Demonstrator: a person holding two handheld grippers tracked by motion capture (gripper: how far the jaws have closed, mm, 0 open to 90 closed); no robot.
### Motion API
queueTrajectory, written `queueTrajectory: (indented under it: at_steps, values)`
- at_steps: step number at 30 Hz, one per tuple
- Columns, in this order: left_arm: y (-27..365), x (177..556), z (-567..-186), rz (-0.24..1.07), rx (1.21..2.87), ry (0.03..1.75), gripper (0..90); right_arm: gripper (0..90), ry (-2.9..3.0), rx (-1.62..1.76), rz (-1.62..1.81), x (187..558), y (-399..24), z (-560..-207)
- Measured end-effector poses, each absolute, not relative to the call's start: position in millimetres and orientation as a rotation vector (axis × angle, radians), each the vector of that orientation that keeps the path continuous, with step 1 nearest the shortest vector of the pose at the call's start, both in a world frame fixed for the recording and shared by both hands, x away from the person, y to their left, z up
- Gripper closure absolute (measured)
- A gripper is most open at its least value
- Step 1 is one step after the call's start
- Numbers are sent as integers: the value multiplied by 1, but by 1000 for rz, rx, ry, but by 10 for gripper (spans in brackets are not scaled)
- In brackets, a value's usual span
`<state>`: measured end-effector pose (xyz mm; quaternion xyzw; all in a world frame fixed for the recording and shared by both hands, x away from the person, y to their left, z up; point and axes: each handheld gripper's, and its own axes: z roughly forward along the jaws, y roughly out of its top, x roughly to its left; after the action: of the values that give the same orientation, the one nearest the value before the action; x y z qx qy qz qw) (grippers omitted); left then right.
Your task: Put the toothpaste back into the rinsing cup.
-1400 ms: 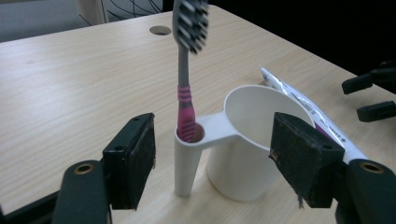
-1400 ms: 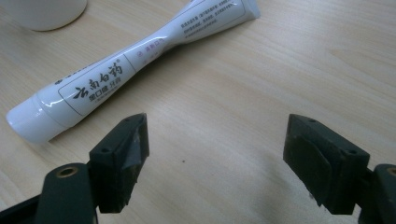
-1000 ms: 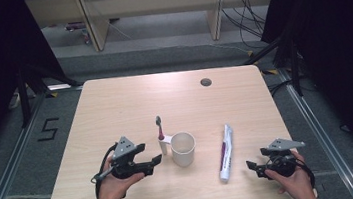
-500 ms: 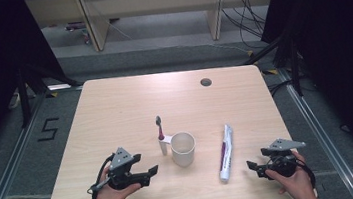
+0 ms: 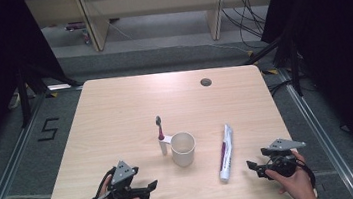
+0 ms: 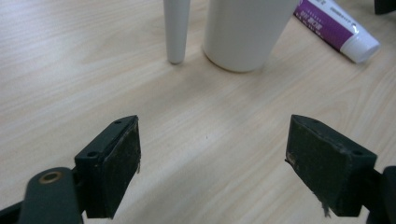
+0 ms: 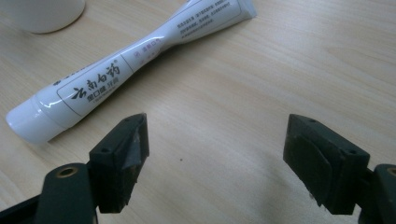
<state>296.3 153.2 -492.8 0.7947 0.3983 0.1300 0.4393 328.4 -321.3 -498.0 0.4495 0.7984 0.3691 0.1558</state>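
With nothing gripped, the left gripper (image 5: pixel 150 187), jaws just spread wider, sits low near the cup (image 5: pixel 183 148), whose toothbrush (image 5: pixel 161 134) lies just beside it, while the right gripper (image 5: pixel 250 165), also spread, waits near the toothpaste (image 5: pixel 225 153), seemingly poised for pickups.

Left gripper (image 5: pixel 150 187) sits low at the near-left counter (image 5: pixel 116 116) edge, jaws apart, just been opening, nothing between them. White cup (image 5: pixel 183 149) mid-counter, toothbrush (image 5: pixel 160 134) touching its left side. Toothpaste tube (image 5: pixel 226 152) lies right of the cup. Right gripper (image 5: pixel 252 165) near the tube's cap end, jaws apart.
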Motion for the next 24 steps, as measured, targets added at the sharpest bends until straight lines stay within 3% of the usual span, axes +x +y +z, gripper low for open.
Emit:
queueTrajectory:
  at_steps: [12, 24]
  values:
    - [161, 289, -503, 335, 2009, 1036, 176, 257, 2301, 1321, 1062, 342, -308, -476]
    - [160, 289, -508, 330, 2059, 1016, 175, 290, 2406, 1346, 980, 367, -267, -470]
